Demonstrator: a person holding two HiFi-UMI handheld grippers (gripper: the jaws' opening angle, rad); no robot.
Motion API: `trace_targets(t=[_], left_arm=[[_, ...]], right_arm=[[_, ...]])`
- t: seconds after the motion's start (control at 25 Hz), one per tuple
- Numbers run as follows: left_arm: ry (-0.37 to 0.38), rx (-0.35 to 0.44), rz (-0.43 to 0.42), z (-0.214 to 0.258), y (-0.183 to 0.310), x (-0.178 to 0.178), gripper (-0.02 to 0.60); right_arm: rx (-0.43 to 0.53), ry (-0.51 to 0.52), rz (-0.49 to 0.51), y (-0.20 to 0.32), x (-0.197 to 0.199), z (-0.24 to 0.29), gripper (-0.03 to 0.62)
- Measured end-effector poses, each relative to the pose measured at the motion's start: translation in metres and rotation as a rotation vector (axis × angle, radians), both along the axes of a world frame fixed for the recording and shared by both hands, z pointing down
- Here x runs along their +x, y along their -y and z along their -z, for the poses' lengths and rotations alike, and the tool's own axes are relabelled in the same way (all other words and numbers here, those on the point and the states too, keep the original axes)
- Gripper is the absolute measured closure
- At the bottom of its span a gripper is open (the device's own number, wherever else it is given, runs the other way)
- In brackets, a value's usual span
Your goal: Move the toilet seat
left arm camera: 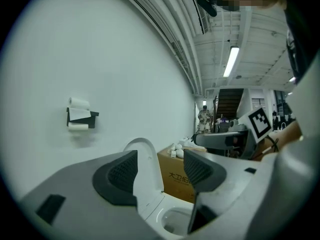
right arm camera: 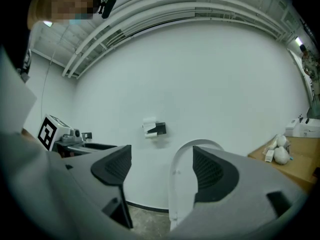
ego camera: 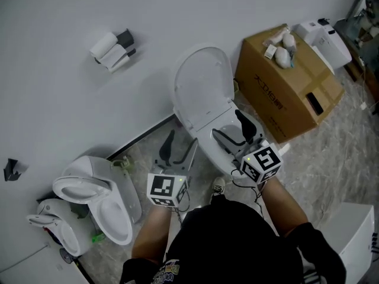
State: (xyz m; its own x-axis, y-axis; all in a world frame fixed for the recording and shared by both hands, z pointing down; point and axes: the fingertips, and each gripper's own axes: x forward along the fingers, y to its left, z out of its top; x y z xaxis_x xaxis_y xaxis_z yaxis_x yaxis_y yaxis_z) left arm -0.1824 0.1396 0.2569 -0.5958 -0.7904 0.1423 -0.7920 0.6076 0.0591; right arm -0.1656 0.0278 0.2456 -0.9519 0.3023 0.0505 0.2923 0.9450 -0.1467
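The white wall (ego camera: pixel 59 111) fills the upper left of the head view. The toilet (ego camera: pixel 204 152) stands against it at centre.

The toilet seat (ego camera: pixel 204 87) is raised and leans back towards the wall. You cannot tell from any view whether seat and lid are separate parts here.

Containers:
- The toilet bowl (left arm camera: pixel 175 220) shows only part of its opening in the left gripper view. Its contents cannot be made out.
- The cardboard box (ego camera: pixel 290 93) stands just right of the toilet, flaps shut. Several small white items (ego camera: pixel 283 46) lie on its top. Its interior is hidden.

Two more white toilets (ego camera: pixel 100 200) sit on the floor (ego camera: pixel 337 158) at lower left, partly cut off by the frame edge.

The right gripper (ego camera: pixel 234 132) hangs above the bowl. Its jaws are spread apart with nothing between them. In its own view the raised seat shows through the gap, well behind the pads.

The left gripper (ego camera: pixel 177 149) hangs over the floor beside the toilet's left flank. Its jaws are likewise spread, with nothing clamped.

The toilet paper holder (ego camera: pixel 112 51) is fixed to the wall, well left of the seat, and carries white rolls.

Your dark clothing hides the floor at the bottom of the head view. A white block (ego camera: pixel 355 235) at lower right is cut off.
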Motion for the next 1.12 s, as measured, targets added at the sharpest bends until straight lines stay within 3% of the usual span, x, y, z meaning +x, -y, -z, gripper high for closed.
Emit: trace_targets(t=[0.48, 1.12], left_arm=[[0.038, -0.014, -0.141, 0.009, 0.076, -0.069, 0.318], [0.024, -0.020, -0.561, 0.004, 0.118, -0.142, 0.318]], right_arm=[[-0.025, 0.008, -0.151, 0.078, -0.051, -0.003, 0.206], [-0.056, 0.020, -0.557, 0.097, -0.092, -0.001, 0.206]])
